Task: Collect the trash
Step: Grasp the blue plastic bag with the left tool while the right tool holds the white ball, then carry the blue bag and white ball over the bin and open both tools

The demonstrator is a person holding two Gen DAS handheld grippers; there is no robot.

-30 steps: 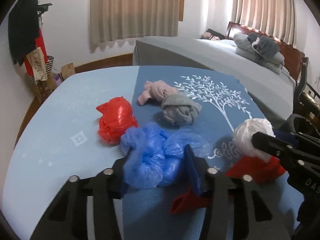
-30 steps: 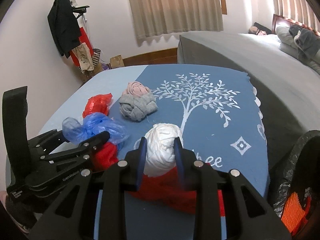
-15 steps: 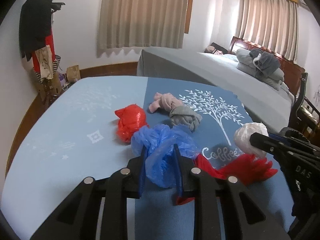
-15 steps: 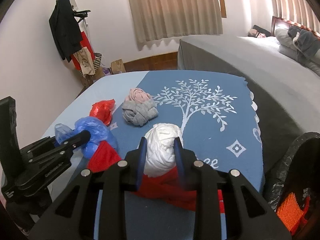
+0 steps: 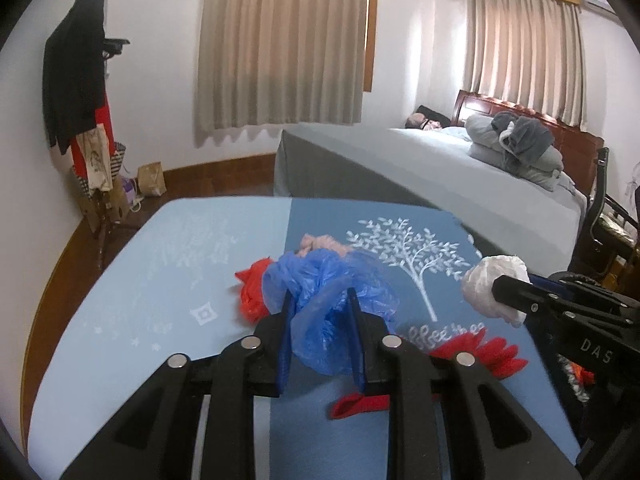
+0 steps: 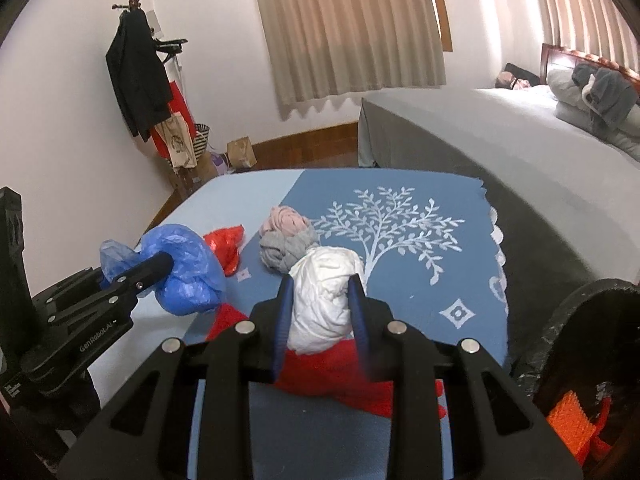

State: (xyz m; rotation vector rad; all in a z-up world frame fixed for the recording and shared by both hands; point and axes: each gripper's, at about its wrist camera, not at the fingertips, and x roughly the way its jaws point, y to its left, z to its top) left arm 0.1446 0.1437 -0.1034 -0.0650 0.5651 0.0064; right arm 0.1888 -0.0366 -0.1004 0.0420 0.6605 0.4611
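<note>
My left gripper [image 5: 320, 300] is shut on a crumpled blue plastic bag [image 5: 332, 300] and holds it above the table; the same blue bag [image 6: 184, 272] shows at the left of the right wrist view. My right gripper [image 6: 320, 284] is shut on a crumpled white plastic bag [image 6: 324, 296], also lifted; this white bag [image 5: 494, 286] shows at the right in the left wrist view. A red plastic bag [image 5: 252, 292] lies on the blue tablecloth [image 5: 140, 300]. A red net-like piece [image 6: 348, 380] lies under the right gripper.
A pink cloth ball [image 6: 284, 218] and a grey cloth ball [image 6: 286, 250] sit mid-table. A black trash bag [image 6: 580, 344] with an orange item [image 6: 568, 424] inside stands open at the right. A bed [image 5: 440, 172] lies beyond; a coat rack [image 5: 84, 120] stands left.
The left gripper closed on the blue bag and lifted it off the table. The right gripper rose with the white bag, away from the red piece.
</note>
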